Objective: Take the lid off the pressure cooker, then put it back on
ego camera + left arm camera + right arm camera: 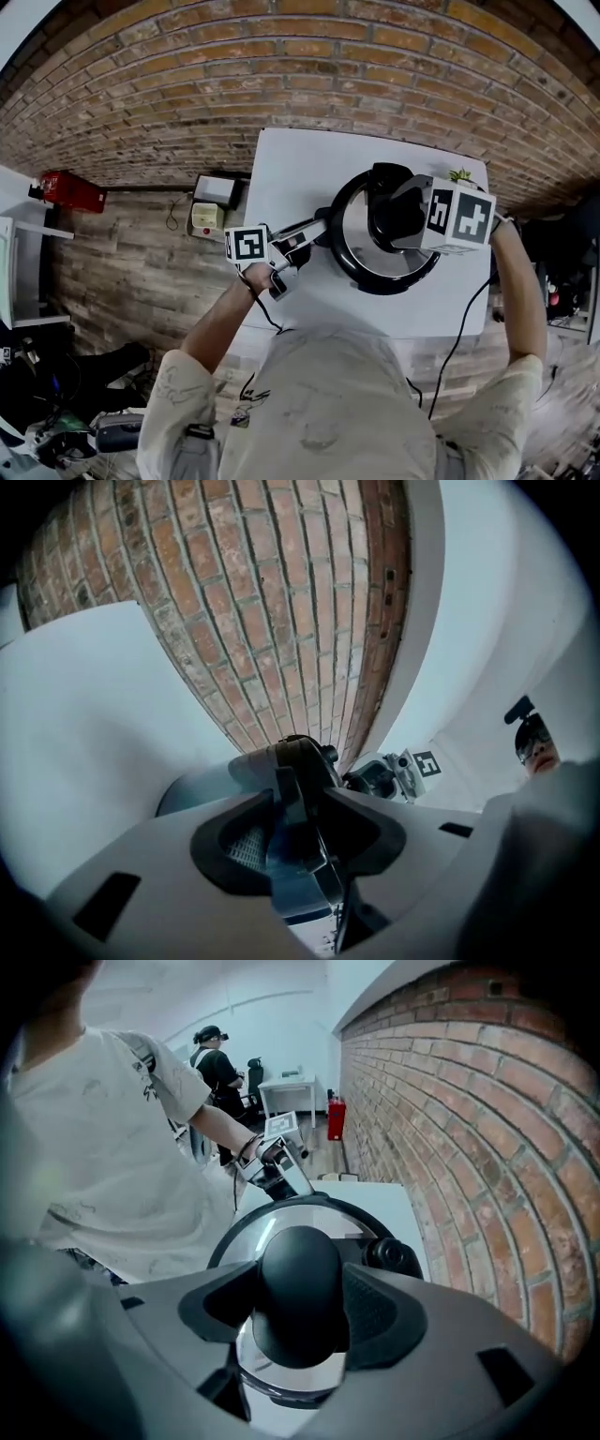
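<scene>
Starting at the left of the white table [309,159], your left gripper [302,234] lies level with its jaws either side of the pressure cooker's long side handle [292,855]. The handle runs between the pads, but the ribbed face of one pad is still bare, so I read those jaws as released around it, not clamped. The pressure cooker [349,265] stands just right of that, towards the far right of the table, close to the brick wall. Its steel lid [349,230] looks seated flat on the pot. Over the lid's middle, your right gripper [401,220] points steeply down with the black knob [300,1288] filling the space between its jaws. A sliver of pad shows beside the knob, so that one looks released too.

You seem to be at the grasping stage of taking the lid off. Next, clench both grippers, brace the handle with the left, and expect the lid to need a twist before it lifts.
</scene>
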Motion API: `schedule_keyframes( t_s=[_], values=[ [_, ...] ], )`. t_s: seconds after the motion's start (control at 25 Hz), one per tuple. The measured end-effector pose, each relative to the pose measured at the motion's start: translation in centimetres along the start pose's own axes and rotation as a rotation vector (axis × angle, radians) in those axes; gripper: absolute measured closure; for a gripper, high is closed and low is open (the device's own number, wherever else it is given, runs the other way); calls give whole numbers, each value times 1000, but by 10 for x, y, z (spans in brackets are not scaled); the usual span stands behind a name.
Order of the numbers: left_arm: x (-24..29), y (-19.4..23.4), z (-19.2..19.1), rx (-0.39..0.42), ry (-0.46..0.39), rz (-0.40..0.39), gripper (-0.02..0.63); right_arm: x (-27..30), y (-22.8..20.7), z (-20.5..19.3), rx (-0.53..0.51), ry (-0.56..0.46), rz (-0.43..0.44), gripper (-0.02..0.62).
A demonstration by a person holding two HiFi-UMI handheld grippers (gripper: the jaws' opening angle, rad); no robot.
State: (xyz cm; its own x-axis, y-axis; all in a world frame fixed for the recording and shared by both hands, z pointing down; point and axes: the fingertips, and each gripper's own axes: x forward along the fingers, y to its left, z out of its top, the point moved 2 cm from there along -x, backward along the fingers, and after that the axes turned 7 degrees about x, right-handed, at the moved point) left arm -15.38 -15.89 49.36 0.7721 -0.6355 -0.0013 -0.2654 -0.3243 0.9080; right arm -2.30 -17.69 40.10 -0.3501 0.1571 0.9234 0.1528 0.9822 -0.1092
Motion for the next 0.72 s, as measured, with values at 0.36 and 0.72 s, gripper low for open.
schedule_keyframes(
  t_s=[0.36,0.72],
  values=[
    [2,-3,-1,-172,-80,-83,525,16,0,-3,12,145,13,299],
    [1,-4,-2,-205,-109,-76,526,15,-2,-3,41,88,8,302]
  ],
)
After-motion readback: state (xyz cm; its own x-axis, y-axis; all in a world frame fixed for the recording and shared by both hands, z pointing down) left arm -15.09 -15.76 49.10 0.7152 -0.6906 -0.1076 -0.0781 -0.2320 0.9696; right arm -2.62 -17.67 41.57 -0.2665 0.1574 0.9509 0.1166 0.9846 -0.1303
